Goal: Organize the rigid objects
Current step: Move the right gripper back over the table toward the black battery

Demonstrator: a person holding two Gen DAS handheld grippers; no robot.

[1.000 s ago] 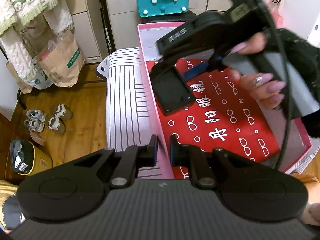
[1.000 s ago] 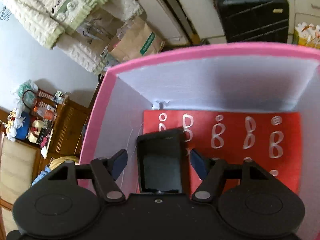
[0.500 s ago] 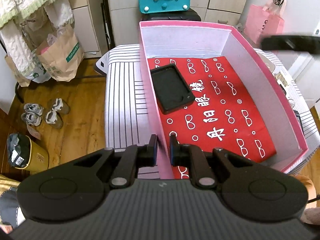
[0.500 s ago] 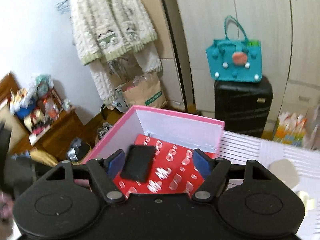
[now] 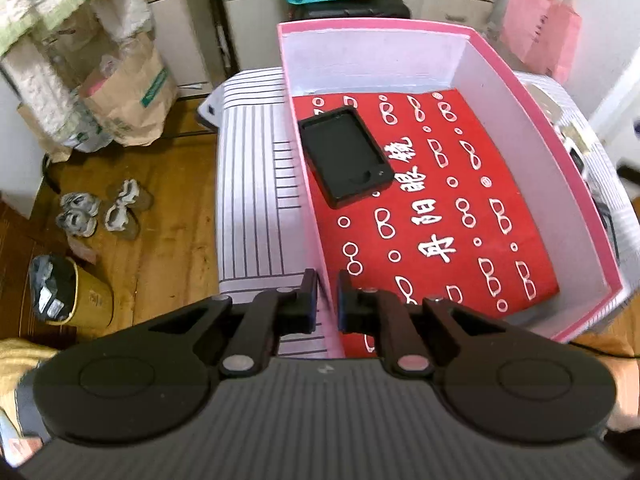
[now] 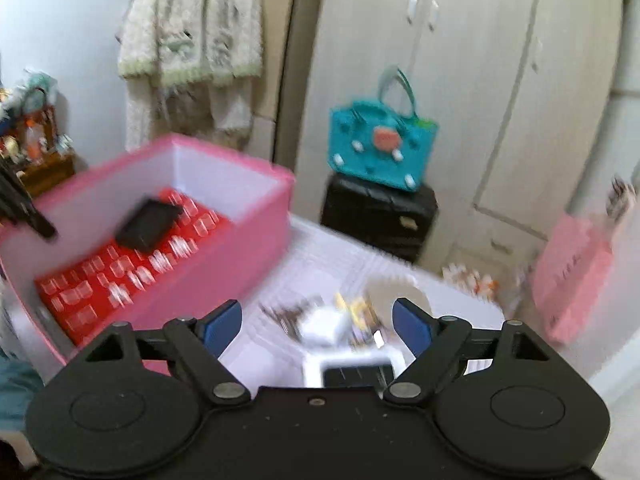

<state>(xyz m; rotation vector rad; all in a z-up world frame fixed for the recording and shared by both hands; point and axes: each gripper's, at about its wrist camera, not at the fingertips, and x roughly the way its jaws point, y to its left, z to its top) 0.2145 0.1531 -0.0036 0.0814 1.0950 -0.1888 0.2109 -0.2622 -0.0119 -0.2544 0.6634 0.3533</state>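
One black tray [image 5: 345, 156] lies in the pink box [image 5: 536, 120], far left corner. Left gripper [image 5: 328, 300] pinches the box's near wall; right gripper [image 6: 316, 320], empty, fingers spreading, faces the desk's remaining clutter [image 6: 340, 320].

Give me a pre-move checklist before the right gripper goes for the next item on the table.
1. Left gripper clamped on the pink box wall: ok.
2. Black tray lying flat on the red liner: ok.
3. Right gripper empty, jaws opening: ok.
4. Free room left in the box: ok.
5. Loose items on the table between the right fingers: present, but blurred; which to pick, cannot tell.
6. Right view sharp enough to aim: not ok.
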